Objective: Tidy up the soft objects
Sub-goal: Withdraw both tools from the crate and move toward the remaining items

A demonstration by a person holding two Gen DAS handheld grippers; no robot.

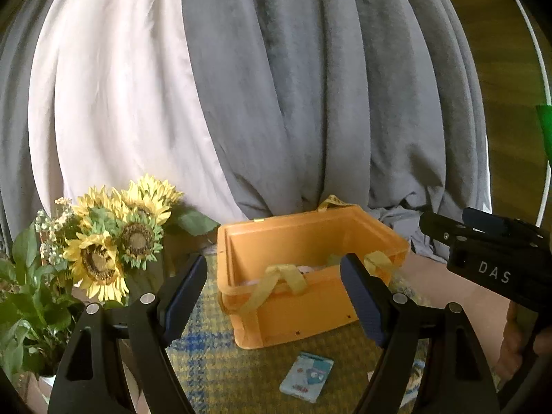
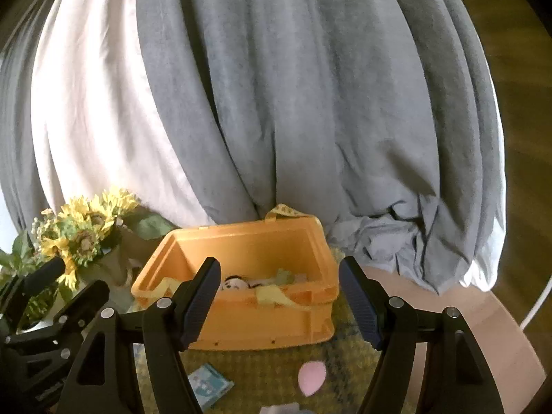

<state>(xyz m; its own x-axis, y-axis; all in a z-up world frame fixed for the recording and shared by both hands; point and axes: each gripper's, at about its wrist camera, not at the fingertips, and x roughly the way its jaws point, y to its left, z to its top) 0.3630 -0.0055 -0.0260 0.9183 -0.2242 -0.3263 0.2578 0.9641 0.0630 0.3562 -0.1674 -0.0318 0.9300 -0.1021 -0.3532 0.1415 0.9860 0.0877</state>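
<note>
Left claw (image 1: 272,295): wide open, nothing between its pads; it hangs above the mat, aimed at the near wall of the bin.
Right claw (image 2: 279,296): also spread wide, holding nothing; its body shows at 3 o'clock in the left wrist view.
Orange bin (image 1: 276,314): at 12 o'clock from both claws, standing on the mat, lid off, yellow strap handles (image 1: 276,284) draped over its rim.
Bin contents (image 2: 238,281): soft things lie at the bottom, among them a white round one with dark marks, perhaps a plush toy; the view is too dim to be sure.
Pink soft piece (image 2: 310,377): on the mat at 6 o'clock from the bin, outside it, between the right claw's fingers in that view.
Blue packet (image 1: 307,376): flat on the mat, near the bin's front wall, at 6 o'clock from it.
Mat (image 1: 224,365): yellow and blue weave, spread over the surface (image 2: 483,317).
Sunflowers (image 1: 114,238): bunch at 9 o'clock from the bin, well apart from it.
Curtains (image 1: 310,86): grey and white folds at 12 o'clock behind everything.
</note>
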